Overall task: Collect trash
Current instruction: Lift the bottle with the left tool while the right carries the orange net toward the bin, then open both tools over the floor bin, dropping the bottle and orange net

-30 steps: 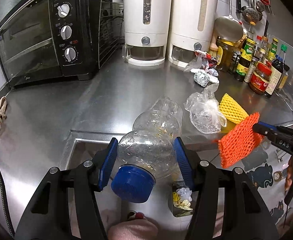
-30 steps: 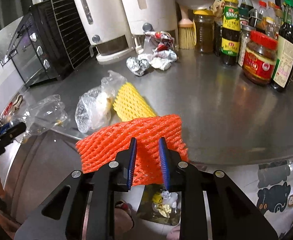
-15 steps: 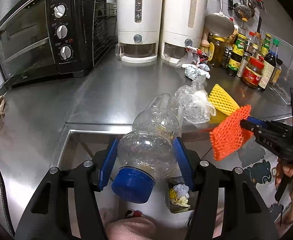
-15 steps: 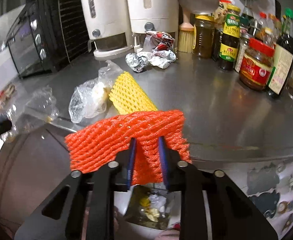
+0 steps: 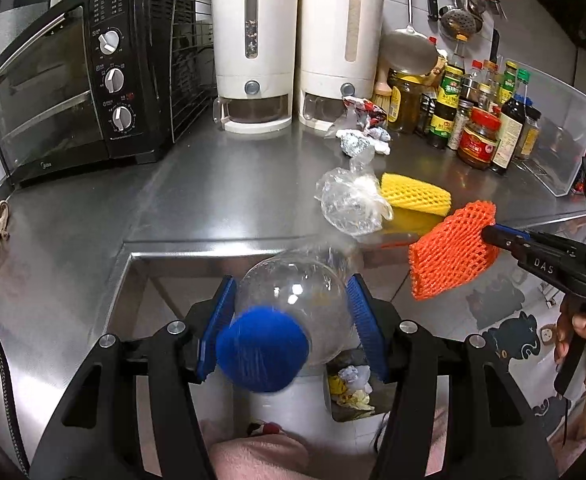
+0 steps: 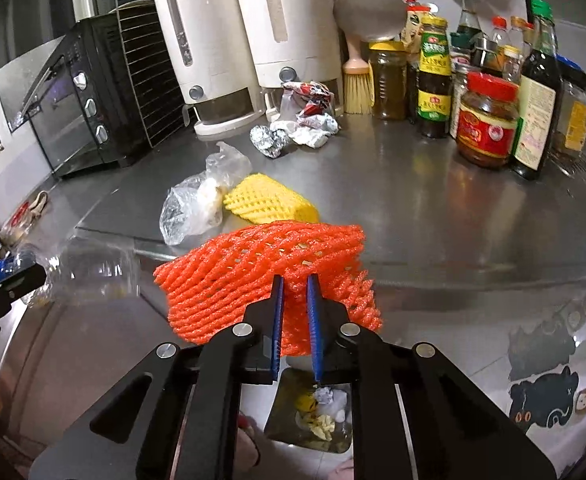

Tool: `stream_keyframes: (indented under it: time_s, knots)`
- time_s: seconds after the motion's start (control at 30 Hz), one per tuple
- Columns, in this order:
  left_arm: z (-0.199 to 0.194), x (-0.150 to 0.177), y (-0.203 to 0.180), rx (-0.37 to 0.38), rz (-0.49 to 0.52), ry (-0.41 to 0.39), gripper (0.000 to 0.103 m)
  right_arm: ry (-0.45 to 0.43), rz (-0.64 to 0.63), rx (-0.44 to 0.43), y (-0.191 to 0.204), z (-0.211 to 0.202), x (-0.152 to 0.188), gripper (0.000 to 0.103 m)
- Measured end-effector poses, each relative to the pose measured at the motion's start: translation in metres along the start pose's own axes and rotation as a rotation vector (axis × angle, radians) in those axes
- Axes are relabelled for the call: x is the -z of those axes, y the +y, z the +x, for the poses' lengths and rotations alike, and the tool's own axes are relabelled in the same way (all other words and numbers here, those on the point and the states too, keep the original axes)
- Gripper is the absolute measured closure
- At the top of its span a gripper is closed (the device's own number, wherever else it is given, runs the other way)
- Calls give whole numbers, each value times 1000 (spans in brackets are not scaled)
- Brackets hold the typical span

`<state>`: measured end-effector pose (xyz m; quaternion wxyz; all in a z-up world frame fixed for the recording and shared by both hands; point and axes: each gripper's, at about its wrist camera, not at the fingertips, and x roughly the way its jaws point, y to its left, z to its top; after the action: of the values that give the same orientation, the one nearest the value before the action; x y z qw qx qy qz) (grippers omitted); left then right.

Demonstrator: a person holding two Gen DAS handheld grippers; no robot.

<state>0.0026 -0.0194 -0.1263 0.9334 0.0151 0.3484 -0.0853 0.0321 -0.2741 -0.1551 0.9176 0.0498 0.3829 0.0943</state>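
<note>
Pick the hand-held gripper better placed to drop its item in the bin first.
Right, probably. Its hand-held gripper pinches the orange foam net directly above the trash bin; the left's plastic bottle hangs left of the bin.

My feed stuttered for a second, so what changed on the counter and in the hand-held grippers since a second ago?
Both hand-held grippers drew back from the counter edge, out over the trash bin on the floor. The right one has just been closing tighter on the orange foam net. The left one keeps its grip on the clear plastic bottle. The yellow foam net, plastic bag and foil ball lie unmoved.
</note>
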Motion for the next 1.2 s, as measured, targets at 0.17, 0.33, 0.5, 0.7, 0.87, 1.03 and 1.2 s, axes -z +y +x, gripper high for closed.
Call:
stream_keyframes:
  time_s: [0.17, 0.33, 0.5, 0.7, 0.87, 1.03, 1.2]
  knots:
    - [-3, 19, -7, 30, 9, 26, 49, 29, 19, -4, -3, -4, 22, 90]
    - [10, 40, -20, 59, 38, 75, 49, 65, 33, -5, -4, 0, 49, 90]
    - [39, 67, -42, 101, 80, 157, 49, 123, 60, 17, -12, 14, 76, 90]
    - [85, 98, -61, 135, 104, 255, 49, 188, 82, 84, -27, 41, 101, 90]
    - [132, 125, -73, 167, 99, 333, 49, 255, 117, 115, -40, 76, 124, 90]
    - [180, 151, -84, 186, 83, 403, 49, 342, 152, 141, -52, 124, 150, 90]
    - [231, 179, -95, 176, 80, 468, 49, 412, 209, 156, -67, 169, 175, 90]
